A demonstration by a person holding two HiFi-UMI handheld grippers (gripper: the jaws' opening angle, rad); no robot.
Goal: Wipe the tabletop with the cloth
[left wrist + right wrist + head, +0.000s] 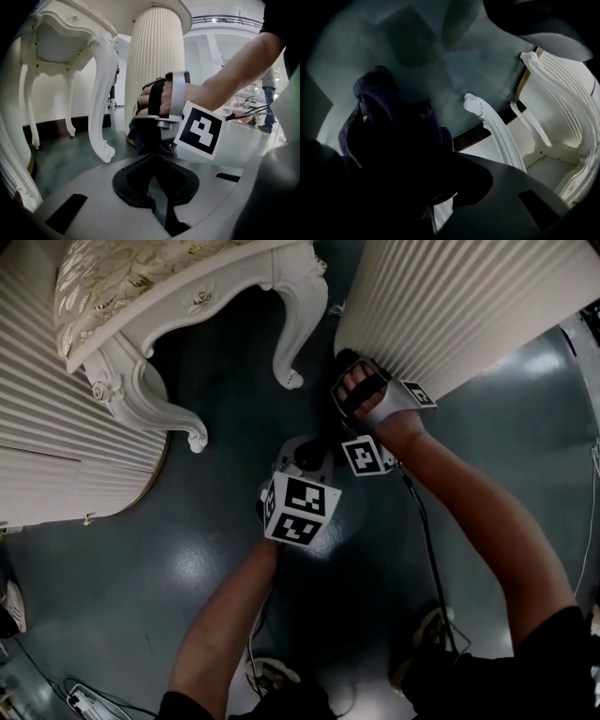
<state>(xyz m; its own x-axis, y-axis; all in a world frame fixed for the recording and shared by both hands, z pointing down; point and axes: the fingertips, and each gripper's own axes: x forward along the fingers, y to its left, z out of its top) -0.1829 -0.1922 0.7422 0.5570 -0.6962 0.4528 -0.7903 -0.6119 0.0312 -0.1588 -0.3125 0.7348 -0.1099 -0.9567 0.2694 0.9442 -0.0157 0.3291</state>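
Cloth [389, 108] hangs clenched in your right gripper [412, 159]; your left gripper [152, 164] is closed on nothing.

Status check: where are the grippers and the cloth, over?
Left gripper shut, empty. Right gripper shut on dark cloth, low by the floor. Fluted column close beside; no wiping yet.
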